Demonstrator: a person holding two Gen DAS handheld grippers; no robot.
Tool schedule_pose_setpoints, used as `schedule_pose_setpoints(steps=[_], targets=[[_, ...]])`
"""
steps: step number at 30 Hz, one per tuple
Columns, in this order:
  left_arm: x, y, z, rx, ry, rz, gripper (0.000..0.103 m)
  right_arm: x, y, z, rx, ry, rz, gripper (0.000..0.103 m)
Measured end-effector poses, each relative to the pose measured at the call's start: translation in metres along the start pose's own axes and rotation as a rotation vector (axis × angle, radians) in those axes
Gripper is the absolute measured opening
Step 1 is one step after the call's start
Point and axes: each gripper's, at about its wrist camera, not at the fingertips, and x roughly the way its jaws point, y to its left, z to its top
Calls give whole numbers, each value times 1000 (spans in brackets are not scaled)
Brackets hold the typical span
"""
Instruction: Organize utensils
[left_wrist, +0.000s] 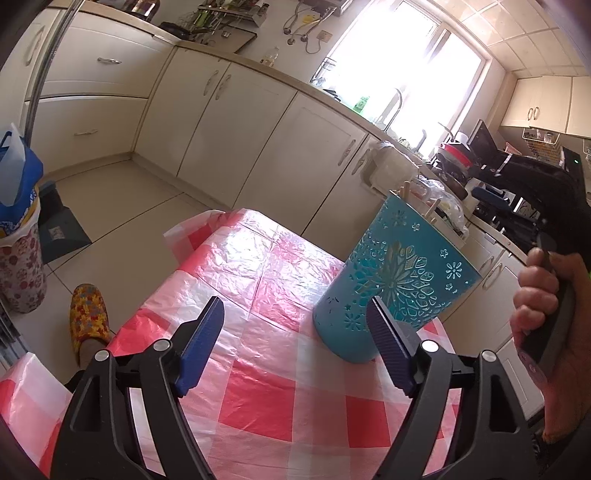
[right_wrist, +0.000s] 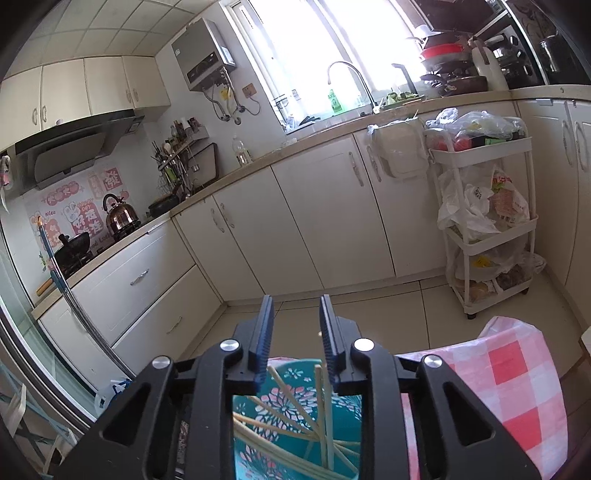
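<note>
A teal utensil holder (left_wrist: 395, 280) with cut-out flower patterns stands on the red-and-white checked table (left_wrist: 280, 406), tilted in the fisheye. Wooden chopstick tips (left_wrist: 406, 190) poke out of its top. My left gripper (left_wrist: 295, 306) is open just in front of it, with its right finger overlapping the holder's lower edge and nothing between the pads. In the right wrist view my right gripper (right_wrist: 295, 306) hovers over the holder's mouth (right_wrist: 291, 373), jaws apart. Several chopsticks (right_wrist: 325, 413) lean inside below it, and one stands just under the right pad without being pinched.
A hand (left_wrist: 535, 295) grips the right tool's handle at the left view's right edge. A slippered foot (left_wrist: 88, 317) and a flowered bin (left_wrist: 18, 266) are on the floor to the left. A white trolley (right_wrist: 487, 221) with bags stands by the cream cabinets (right_wrist: 332, 214).
</note>
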Motion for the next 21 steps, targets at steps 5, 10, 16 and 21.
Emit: schedule_pose_setpoints(steps=[5, 10, 16, 21], targets=[[2, -1, 0, -1, 11, 32, 80, -32, -2, -44, -68, 50, -86, 57], [6, -11, -1, 50, 49, 66, 85, -39, -17, -99, -84, 176, -193, 66], [0, -25, -12, 114, 118, 116, 88, -56, -38, -151, -28, 301, -243, 66], [-11, -34, -17, 143, 148, 162, 89, -74, -44, -173, -11, 337, -261, 67]])
